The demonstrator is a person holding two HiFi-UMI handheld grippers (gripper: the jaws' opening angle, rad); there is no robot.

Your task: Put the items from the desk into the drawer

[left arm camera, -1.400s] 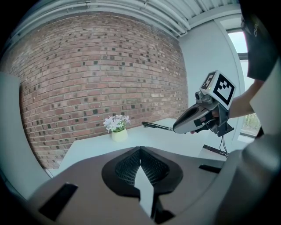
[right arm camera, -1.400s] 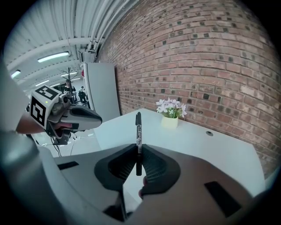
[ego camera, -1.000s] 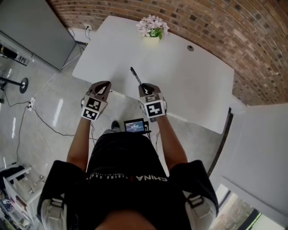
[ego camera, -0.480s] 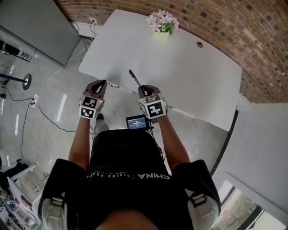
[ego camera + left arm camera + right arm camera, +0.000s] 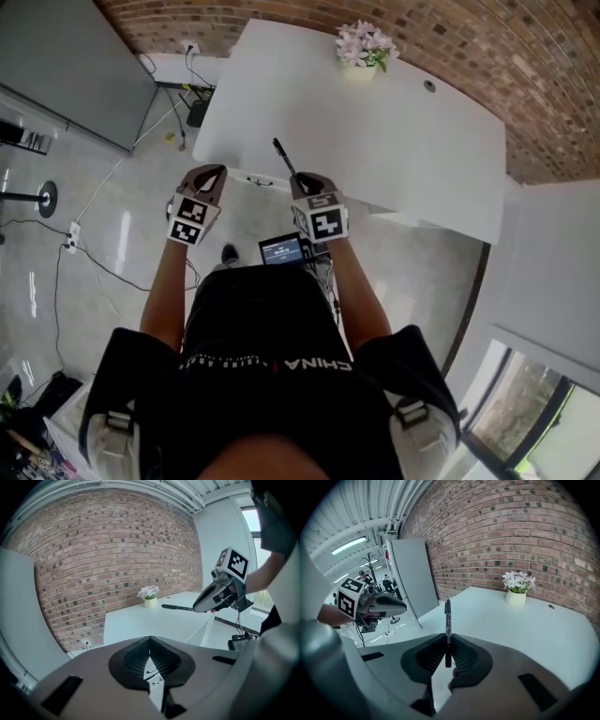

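My right gripper (image 5: 302, 180) is shut on a black marker pen (image 5: 447, 620), which sticks out forward past the jaws; from the head view the black marker pen (image 5: 283, 157) points out over the white desk's near edge. The left gripper (image 5: 211, 176) hangs just left of the desk's front edge, shut with nothing between its jaws. In the left gripper view the right gripper (image 5: 216, 595) shows at the right with the pen (image 5: 177, 607) held level above the white desk (image 5: 140, 620). No drawer shows in any view.
A small pot of pale flowers (image 5: 364, 47) stands at the desk's far edge, with a round cable hole (image 5: 429, 85) to its right. A brick wall (image 5: 501, 536) runs behind. A grey panel (image 5: 66, 66) and floor cables (image 5: 66, 234) lie to the left. A small screen (image 5: 281, 249) hangs at my waist.
The desk has slid up and to the right in the head view as I stepped back a little. Both grippers keep their pose, the pen still held.
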